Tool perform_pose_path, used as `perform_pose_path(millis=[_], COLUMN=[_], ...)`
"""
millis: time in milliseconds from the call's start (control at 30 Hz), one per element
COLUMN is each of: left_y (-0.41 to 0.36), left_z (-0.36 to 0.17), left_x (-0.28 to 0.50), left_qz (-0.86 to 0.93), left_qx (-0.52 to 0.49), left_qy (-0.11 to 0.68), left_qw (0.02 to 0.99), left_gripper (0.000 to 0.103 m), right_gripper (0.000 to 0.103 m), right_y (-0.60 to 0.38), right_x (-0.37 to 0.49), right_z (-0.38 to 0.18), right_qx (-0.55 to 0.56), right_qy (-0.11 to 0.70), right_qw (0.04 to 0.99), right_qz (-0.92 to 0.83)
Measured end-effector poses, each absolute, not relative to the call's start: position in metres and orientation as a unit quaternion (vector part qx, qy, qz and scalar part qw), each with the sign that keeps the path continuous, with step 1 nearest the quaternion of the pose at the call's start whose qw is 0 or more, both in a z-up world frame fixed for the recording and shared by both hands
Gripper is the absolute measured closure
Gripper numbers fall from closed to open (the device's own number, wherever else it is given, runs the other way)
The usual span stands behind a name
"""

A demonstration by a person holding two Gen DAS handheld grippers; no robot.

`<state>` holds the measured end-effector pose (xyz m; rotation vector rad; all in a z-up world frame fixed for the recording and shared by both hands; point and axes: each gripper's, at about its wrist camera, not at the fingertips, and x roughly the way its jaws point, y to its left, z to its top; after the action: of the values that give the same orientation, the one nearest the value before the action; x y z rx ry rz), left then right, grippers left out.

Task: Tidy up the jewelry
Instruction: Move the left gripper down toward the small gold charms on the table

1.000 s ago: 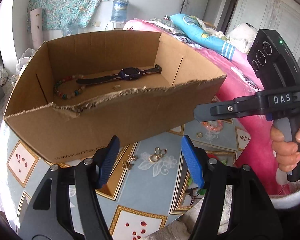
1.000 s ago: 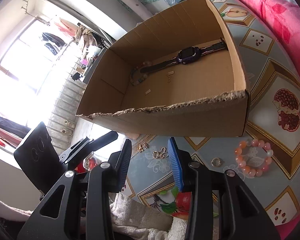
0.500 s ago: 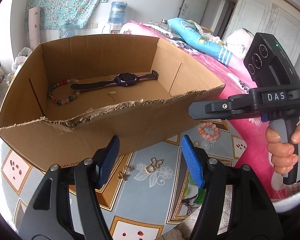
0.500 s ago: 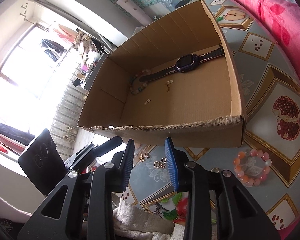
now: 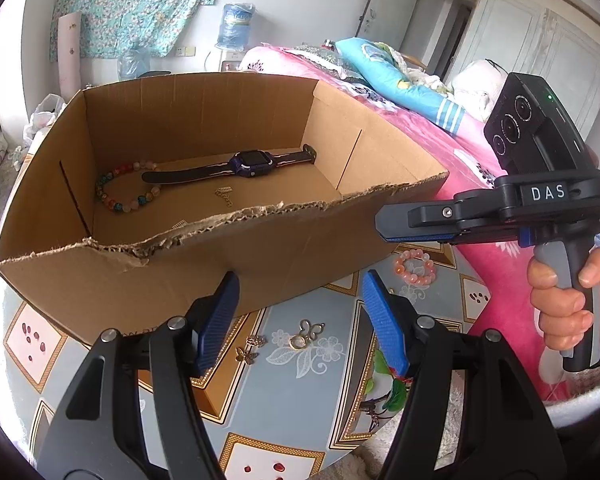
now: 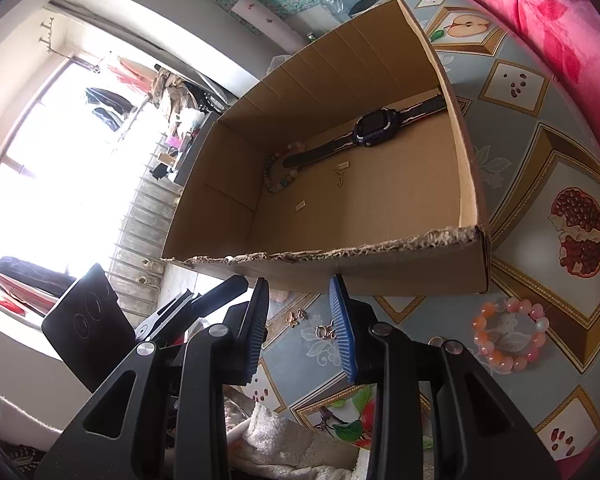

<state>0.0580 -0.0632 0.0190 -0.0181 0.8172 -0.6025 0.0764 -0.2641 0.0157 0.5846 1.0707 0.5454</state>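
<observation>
An open cardboard box [image 5: 260,256] [image 6: 380,276] stands on the fruit-patterned table. In it lie a dark blue watch [image 5: 252,164] [image 6: 374,126], a multicoloured bead bracelet [image 5: 120,192] and a small gold chain [image 5: 224,196]. On the cloth in front of the box lie a gold ring with a butterfly piece [image 5: 304,334] [image 6: 325,331] and small gold earrings [image 5: 252,346]. A pink bead bracelet [image 5: 416,266] [image 6: 508,336] lies to the right. My left gripper [image 5: 300,320] hovers open above the ring, empty. My right gripper [image 6: 300,328], narrower but open and empty, hangs near the box's right front corner.
A pink-covered bed [image 5: 440,140] with blue bedding borders the table on the right. A hand [image 5: 568,304] holds the right gripper's handle. A white towel [image 6: 280,440] lies at the table's near edge. The box's front wall has a torn top edge.
The right gripper's jaws have come a little closer together. Both views now show more of the box floor. No jewelry has moved.
</observation>
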Motion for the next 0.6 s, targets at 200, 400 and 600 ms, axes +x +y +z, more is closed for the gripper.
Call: perform_pose_path(millis=[200,400,600], left_y=[-0.063,-0.062,-0.059], left_z=[0.020,0.019,0.020], left_x=[0.057,0.056,0.037], left_qz=[-0.288,-0.280,-0.267], left_qx=[-0.009,-0.007,0.033], left_qy=[0.392,0.389,0.370], left_qw=[0.874,0.878,0.889], left_gripper=[0.042,0.042,0.042], right_gripper=[0.072,0.071,0.071], right_y=[-0.263,-0.256,-0.250], right_x=[0.078,0.078,0.071], right_z=[0.013,0.011,0.015], right_qx=[0.275,0.263,0.212], right_qy=[0.498,0.501,0.508], right_qw=[0.782,0.786,0.801], right_qz=[0.253,0.249,0.233])
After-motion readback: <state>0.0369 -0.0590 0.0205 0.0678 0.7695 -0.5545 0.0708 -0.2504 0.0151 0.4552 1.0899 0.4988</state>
